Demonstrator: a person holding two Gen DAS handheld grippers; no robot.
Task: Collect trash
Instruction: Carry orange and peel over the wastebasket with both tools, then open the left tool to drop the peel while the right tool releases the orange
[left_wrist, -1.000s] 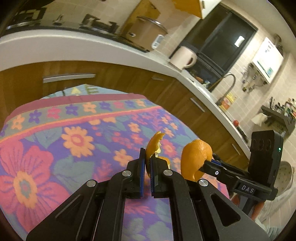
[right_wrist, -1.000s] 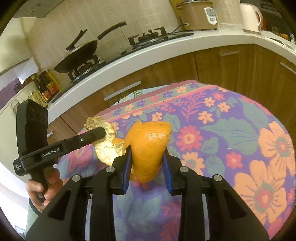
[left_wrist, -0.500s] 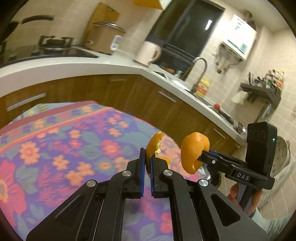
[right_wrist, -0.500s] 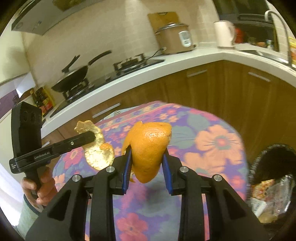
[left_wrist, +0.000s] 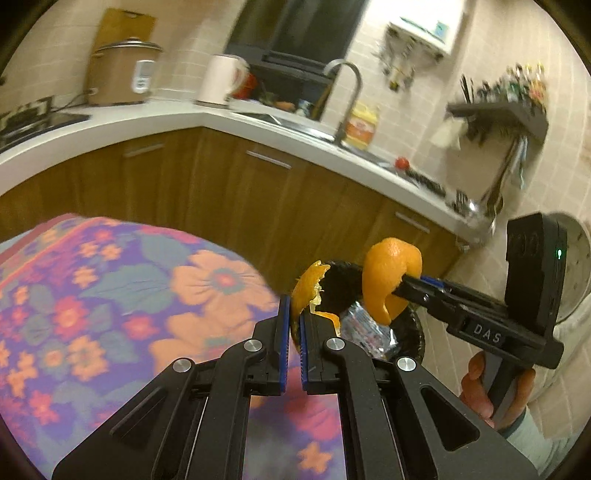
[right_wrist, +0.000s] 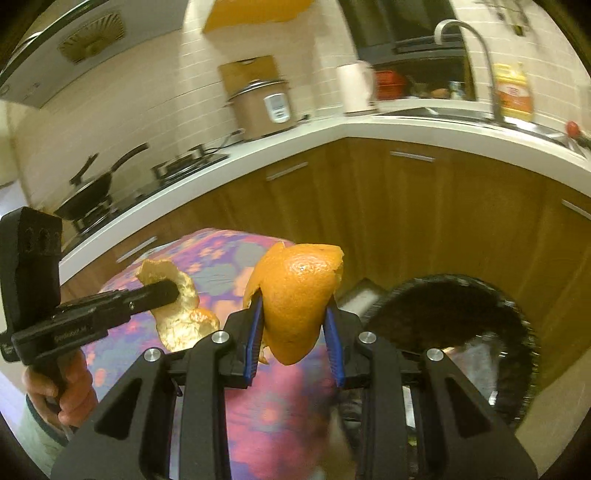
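Observation:
My left gripper (left_wrist: 292, 314) is shut on a thin piece of orange peel (left_wrist: 304, 286), held in the air past the table's right edge. It also shows in the right wrist view (right_wrist: 173, 286) with its peel (right_wrist: 181, 317). My right gripper (right_wrist: 295, 328) is shut on a larger curved orange peel (right_wrist: 295, 299); in the left wrist view this peel (left_wrist: 391, 280) hangs over the trash bin. The black-bagged trash bin (right_wrist: 447, 321) stands on the floor beside the table, with wrappers (left_wrist: 365, 328) inside.
The table with a floral cloth (left_wrist: 110, 314) lies left and below. Wooden cabinets (right_wrist: 406, 214) under a white counter (right_wrist: 369, 127) curve behind. The counter holds a rice cooker (right_wrist: 264, 107), kettle (right_wrist: 354, 86), stove with a pan (right_wrist: 88, 192) and sink tap (left_wrist: 347, 96).
Both grippers swung right from above the table toward the trash bin, each still holding its peel. The bin has come into view below them.

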